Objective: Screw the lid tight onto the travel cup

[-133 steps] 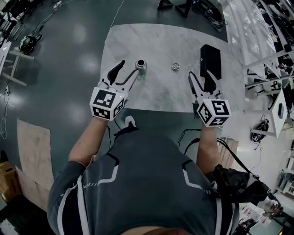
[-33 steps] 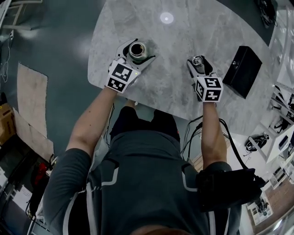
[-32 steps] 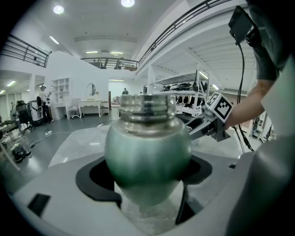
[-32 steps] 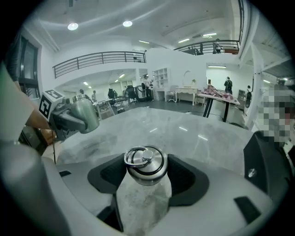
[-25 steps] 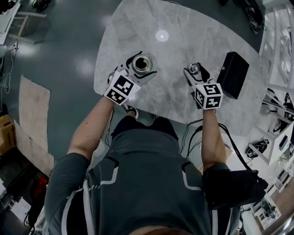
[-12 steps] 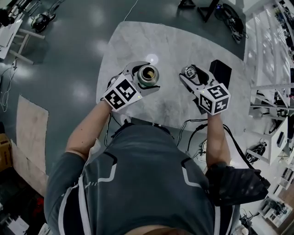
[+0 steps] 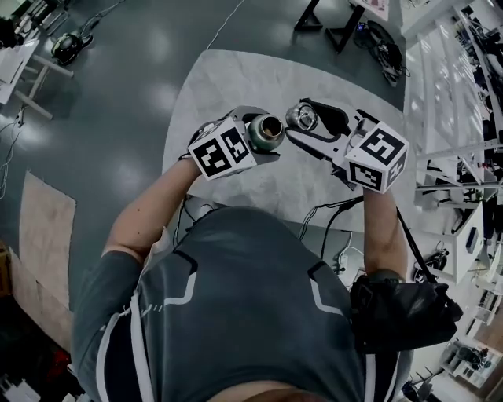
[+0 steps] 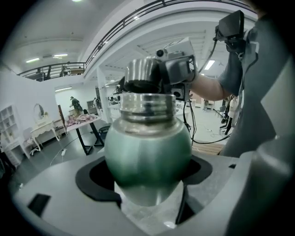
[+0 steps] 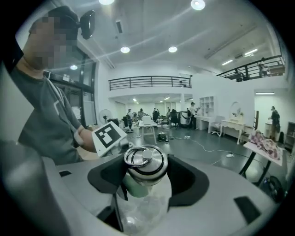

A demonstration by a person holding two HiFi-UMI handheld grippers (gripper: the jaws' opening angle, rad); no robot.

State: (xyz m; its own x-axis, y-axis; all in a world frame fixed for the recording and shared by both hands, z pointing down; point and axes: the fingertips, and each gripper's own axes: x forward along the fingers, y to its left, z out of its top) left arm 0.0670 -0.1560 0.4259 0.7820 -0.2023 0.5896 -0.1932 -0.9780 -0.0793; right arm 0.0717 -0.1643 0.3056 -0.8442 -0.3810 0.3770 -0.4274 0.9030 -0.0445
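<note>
My left gripper (image 7: 262, 135) is shut on the green steel travel cup (image 7: 266, 132), held up off the table with its open mouth turned toward the right. In the left gripper view the cup (image 8: 147, 143) fills the space between the jaws, its threaded neck bare. My right gripper (image 7: 305, 119) is shut on the round steel lid (image 7: 302, 118), which has a ring on top (image 9: 144, 161). The lid (image 8: 142, 70) hangs just beyond the cup's mouth, close to it. I cannot tell whether they touch.
The marble table (image 7: 236, 78) lies below both grippers. Dark floor surrounds it, with black stand legs (image 7: 322, 20) at the far side and white shelving (image 7: 456, 118) to the right. A cable (image 7: 330, 220) hangs by the near table edge.
Both grippers have risen off the table with cup and lid in them and swung toward each other. The lid now sits next to the cup's mouth.
</note>
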